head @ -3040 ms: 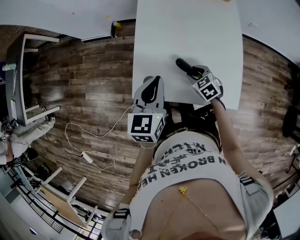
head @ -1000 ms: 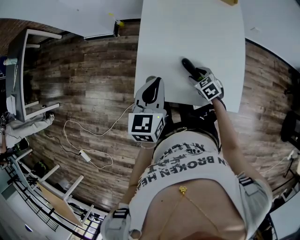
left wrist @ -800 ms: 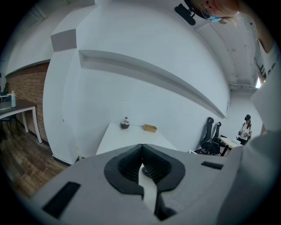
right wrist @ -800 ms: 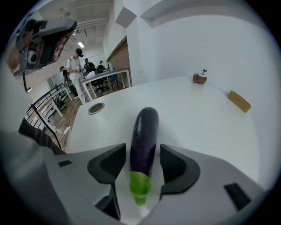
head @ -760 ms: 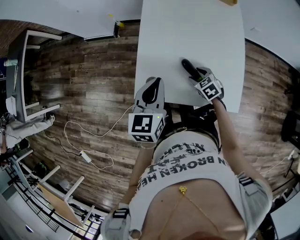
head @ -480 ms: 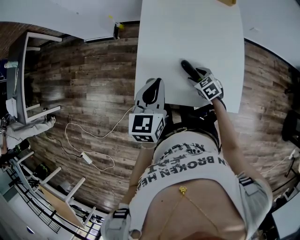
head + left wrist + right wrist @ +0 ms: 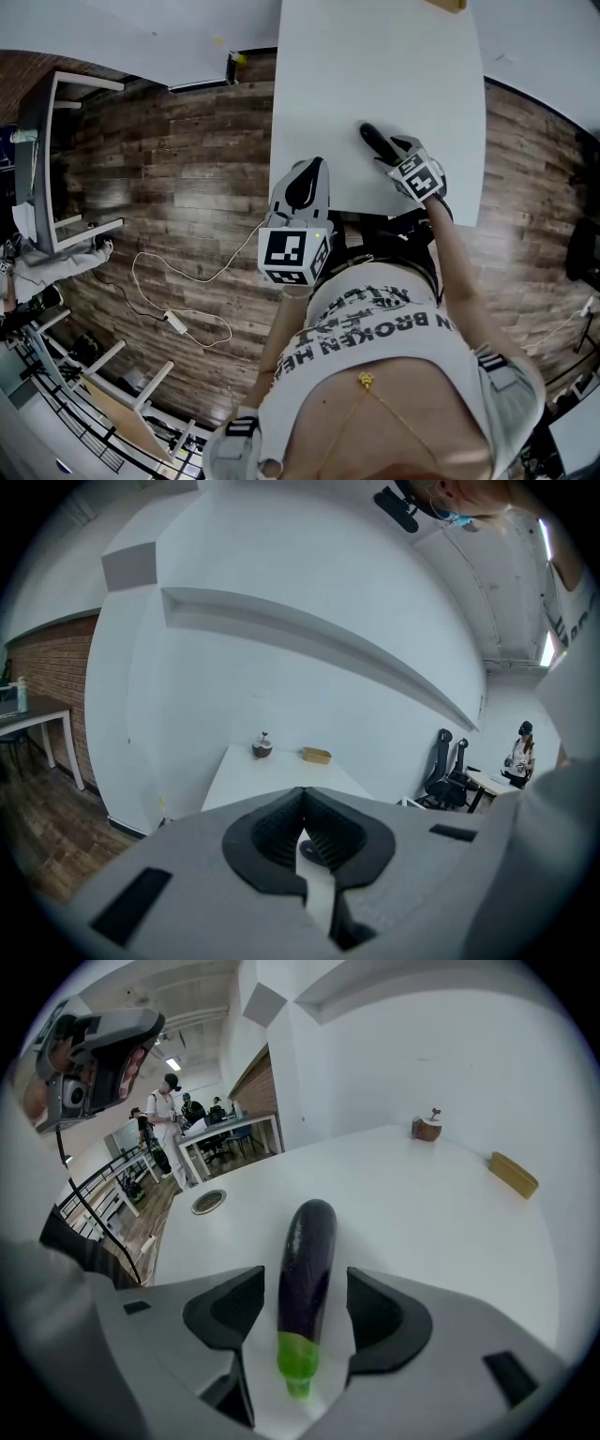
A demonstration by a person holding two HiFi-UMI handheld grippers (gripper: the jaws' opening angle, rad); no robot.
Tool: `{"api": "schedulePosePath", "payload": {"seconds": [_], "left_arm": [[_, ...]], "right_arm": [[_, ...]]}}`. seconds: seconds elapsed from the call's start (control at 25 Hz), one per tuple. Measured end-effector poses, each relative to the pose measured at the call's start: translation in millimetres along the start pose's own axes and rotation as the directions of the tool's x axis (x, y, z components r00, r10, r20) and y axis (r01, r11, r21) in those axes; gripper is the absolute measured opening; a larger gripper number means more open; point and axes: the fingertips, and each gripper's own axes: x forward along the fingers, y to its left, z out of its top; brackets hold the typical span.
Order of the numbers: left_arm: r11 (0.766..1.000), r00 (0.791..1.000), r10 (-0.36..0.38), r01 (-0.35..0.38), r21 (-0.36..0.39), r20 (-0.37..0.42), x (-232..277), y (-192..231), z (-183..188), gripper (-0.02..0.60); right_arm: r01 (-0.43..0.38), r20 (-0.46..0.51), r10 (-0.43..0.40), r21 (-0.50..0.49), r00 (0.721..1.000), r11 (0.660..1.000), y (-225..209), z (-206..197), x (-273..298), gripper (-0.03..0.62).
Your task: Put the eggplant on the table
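Observation:
A dark purple eggplant with a green stem end lies on the white table, stem toward me. My right gripper straddles its stem half. The jaws are opening, with a strip of table showing on both sides of the eggplant, so the pads do not press on it. In the head view the eggplant sticks out beyond the right gripper near the table's near edge. My left gripper hovers at that edge, shut and empty; its pads meet.
At the table's far end are a small tan block and a small brown object. A round cable port sits at the table's left side. A white cable trails on the wooden floor. Office chairs stand at the right.
The right gripper and the eggplant stay at the same spot near the table's near edge, and the left gripper has not moved. Only the head view has shifted slightly.

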Motion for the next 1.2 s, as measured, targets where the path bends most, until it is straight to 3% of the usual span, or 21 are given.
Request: {"api": "schedulePosePath", "payload": {"seconds": [0.44,0.6,0.76,1.2], "left_arm": [[0.999,0.999,-0.034,0.033,0.024,0.018,2.0,-10.9,8.5,-0.002],[0.998,0.999,-0.043,0.042,0.039,0.027,0.8,-28.5,10.7,-0.002],[0.998,0.998,-0.053,0.052,0.047,0.027,2.6,-27.9,11.5,-0.002],[0.994,0.996,-0.089,0.088,0.064,0.022,11.6,-32.6,13.2,-0.002]], "right_arm": [[-0.019,0.076,0.026,-0.082,0.997,0.996,3.9,28.3,-25.8,0.249],[0.014,0.129,0.003,-0.130,0.992,0.991,2.3,32.2,-51.0,0.249],[0.038,0.120,-0.015,-0.186,0.993,0.982,4.2,37.9,-61.5,0.245],[0.095,0.102,-0.072,-0.237,0.992,0.967,4.4,37.7,-79.2,0.064]]}}
